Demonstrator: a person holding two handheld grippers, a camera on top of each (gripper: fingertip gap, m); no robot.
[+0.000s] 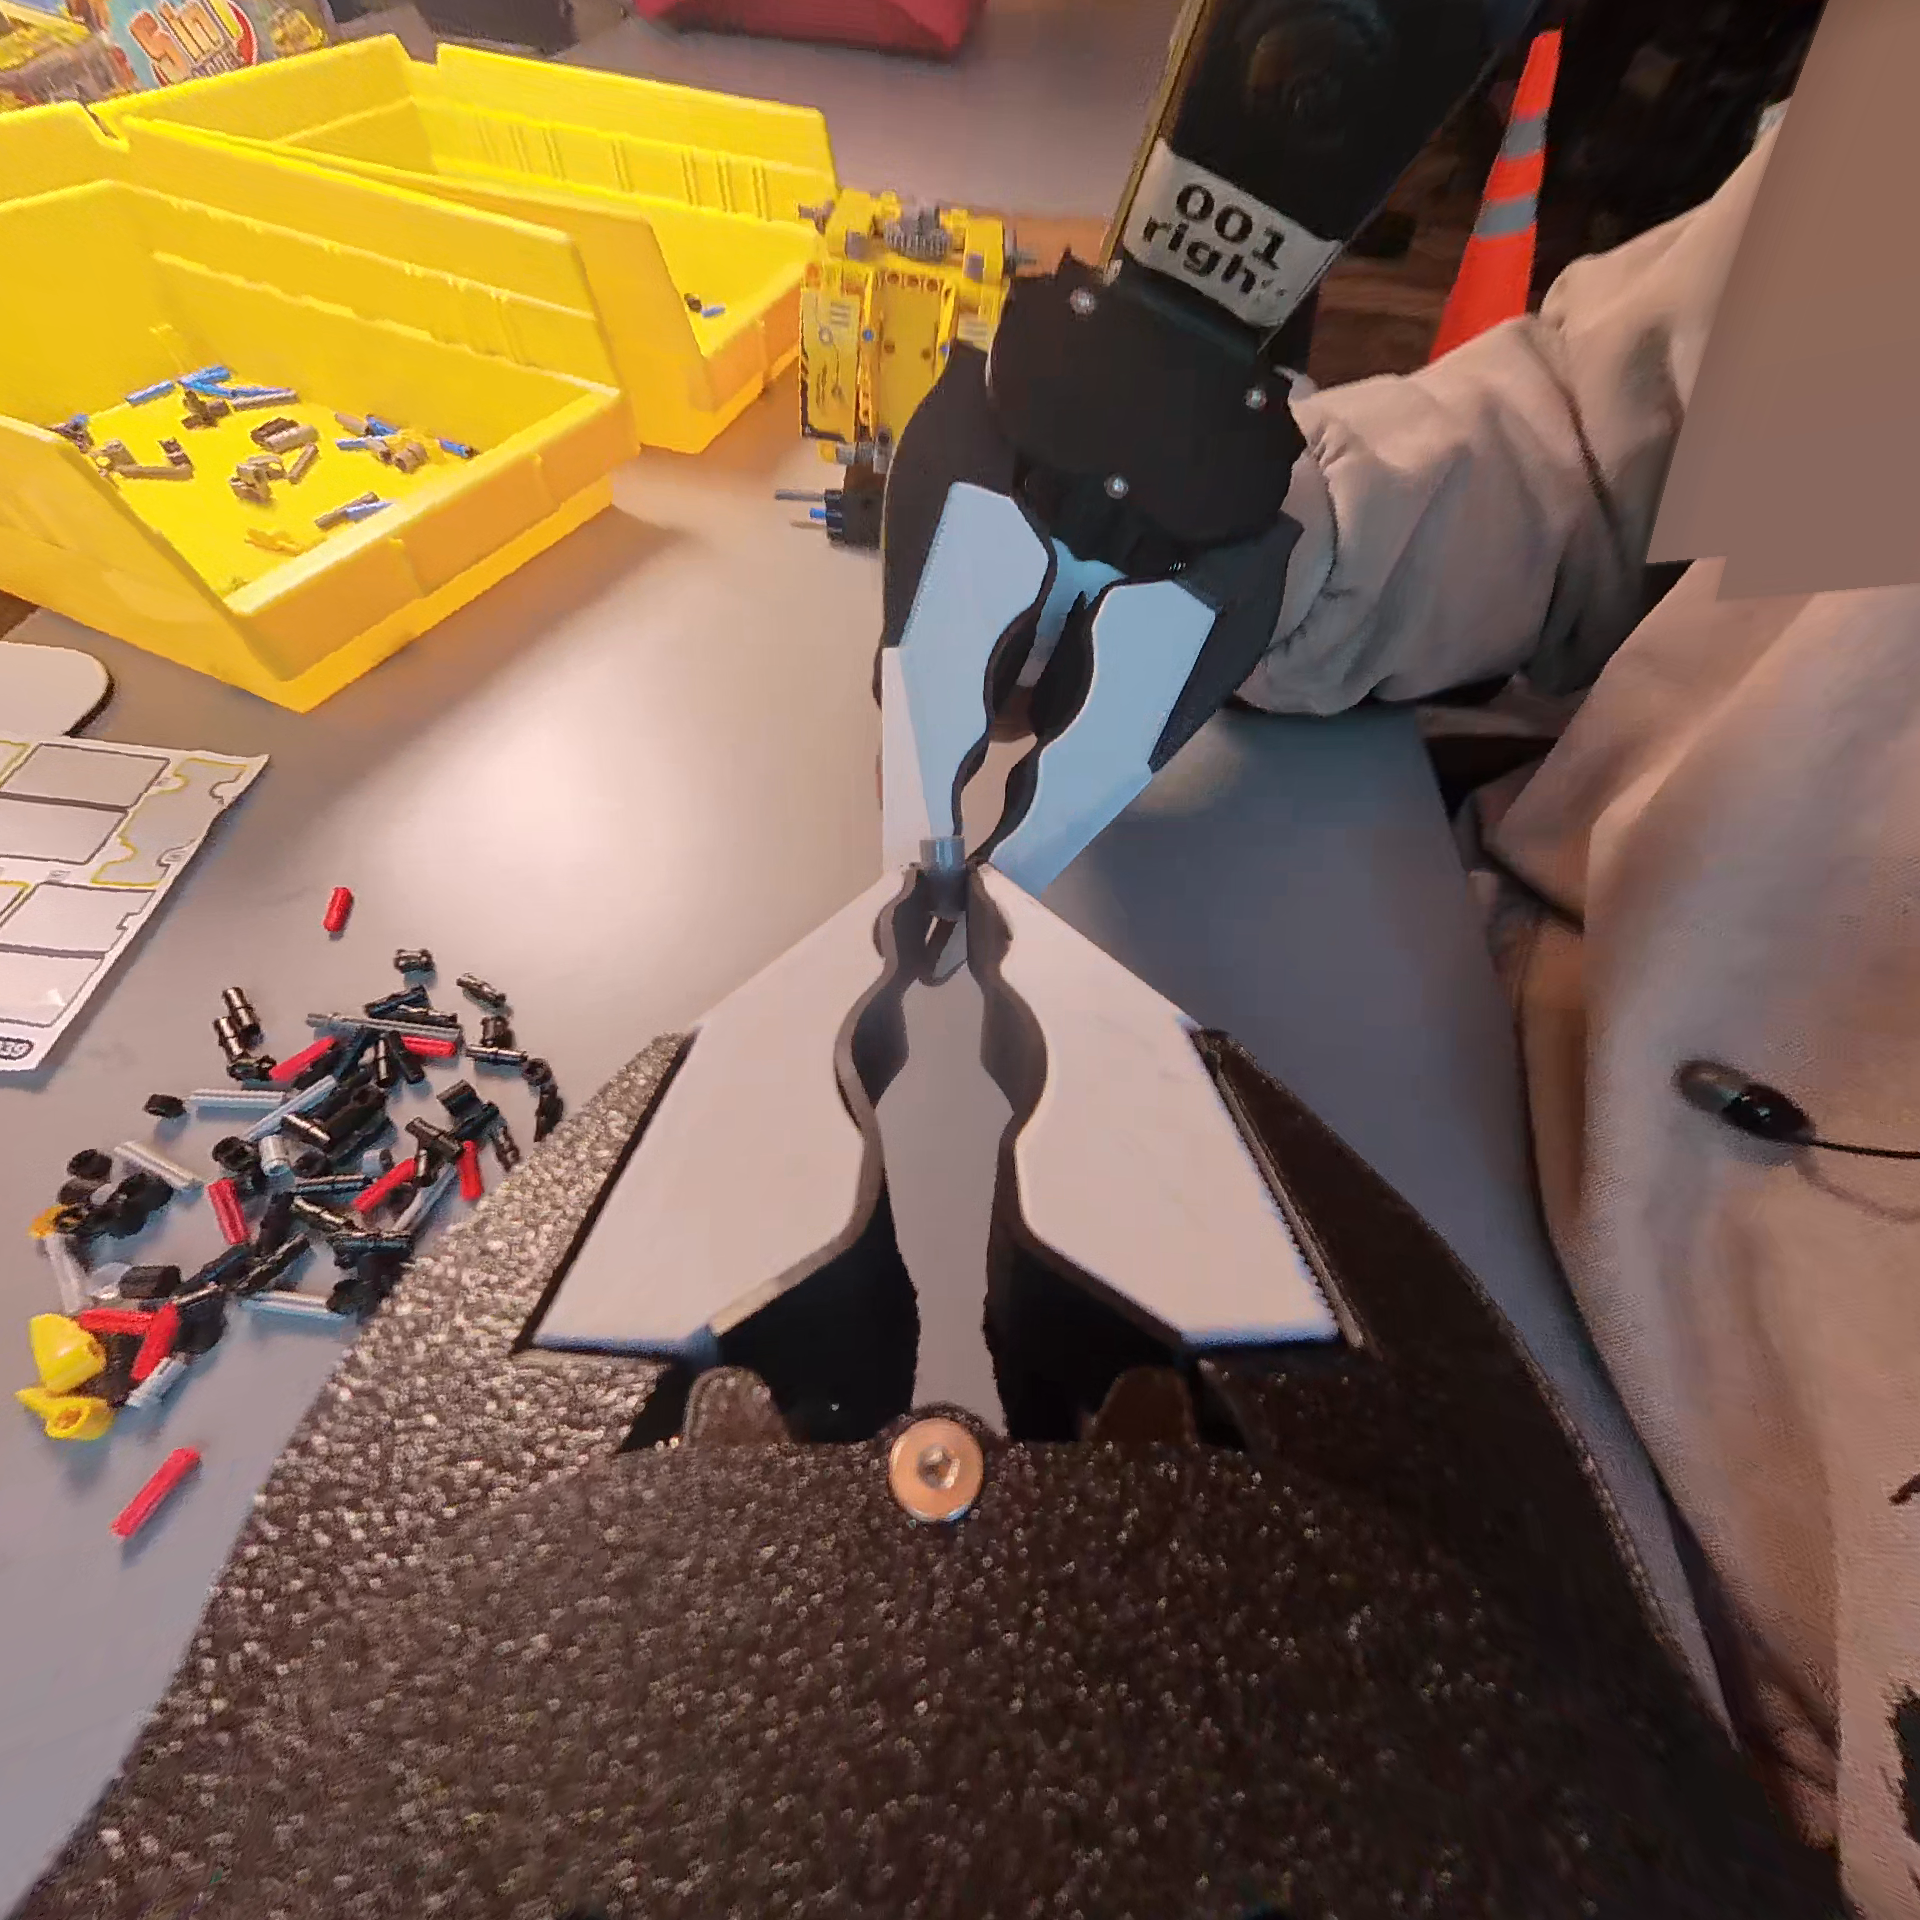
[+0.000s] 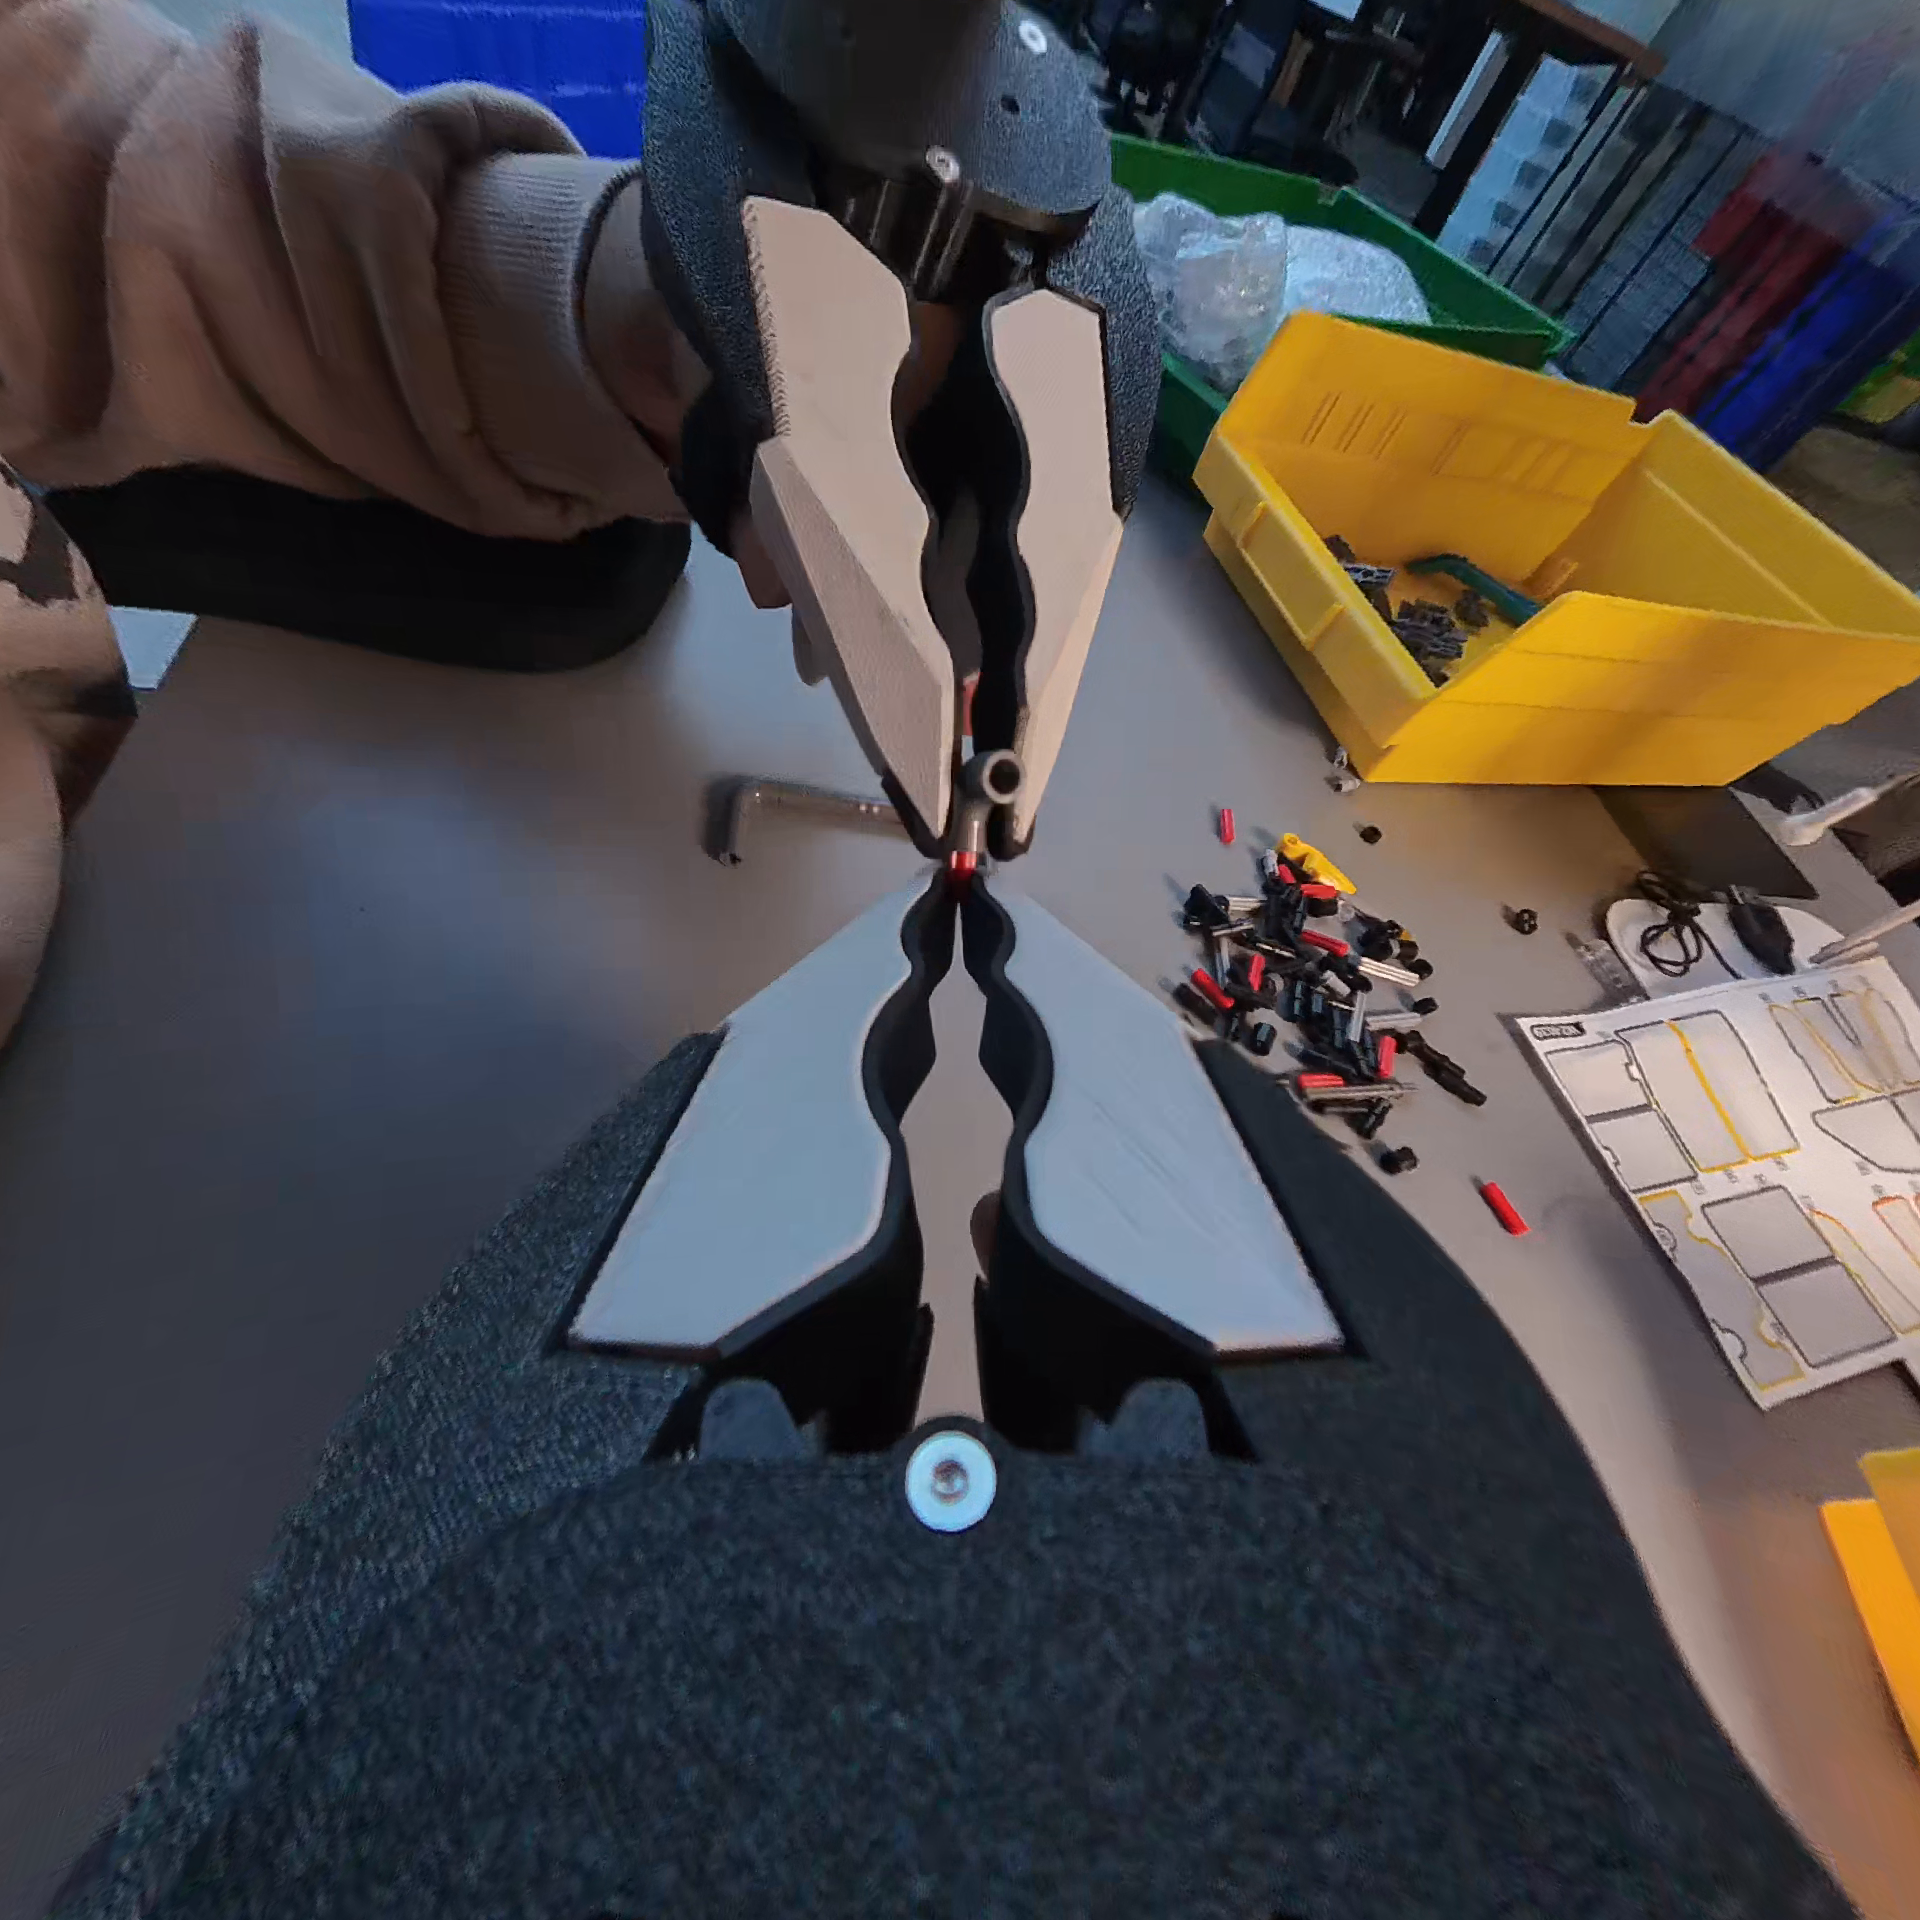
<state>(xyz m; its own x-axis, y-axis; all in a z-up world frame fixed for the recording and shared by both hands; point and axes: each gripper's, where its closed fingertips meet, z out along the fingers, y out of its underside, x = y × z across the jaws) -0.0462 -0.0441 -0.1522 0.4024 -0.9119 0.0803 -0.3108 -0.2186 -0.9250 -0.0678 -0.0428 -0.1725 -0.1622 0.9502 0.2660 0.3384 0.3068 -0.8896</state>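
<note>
My left gripper (image 1: 940, 899) is shut on a small grey angled connector (image 2: 990, 781), held above the grey table (image 1: 623, 790). My right gripper (image 2: 956, 894) is shut on a short red pin (image 2: 958, 862). The two grippers meet tip to tip, and the pin's end touches the connector's lower end. In the left wrist view the right gripper (image 1: 961, 852) comes down from above, and only the connector's grey end (image 1: 943, 854) and dark body show between the tips. In the right wrist view the left gripper (image 2: 982, 821) reaches in from the top.
A pile of small black, red and grey parts (image 1: 312, 1143) (image 2: 1320, 987) lies on the table beside a printed sheet (image 1: 83, 862) (image 2: 1766, 1143). Yellow bins (image 1: 343, 623) (image 2: 1662, 675), a yellow brick model (image 1: 904, 312) and a hex key (image 2: 790, 800) stand around. A person's sleeves flank the grippers. Only a small space, under 4 cm, lies between the two pairs of fingers.
</note>
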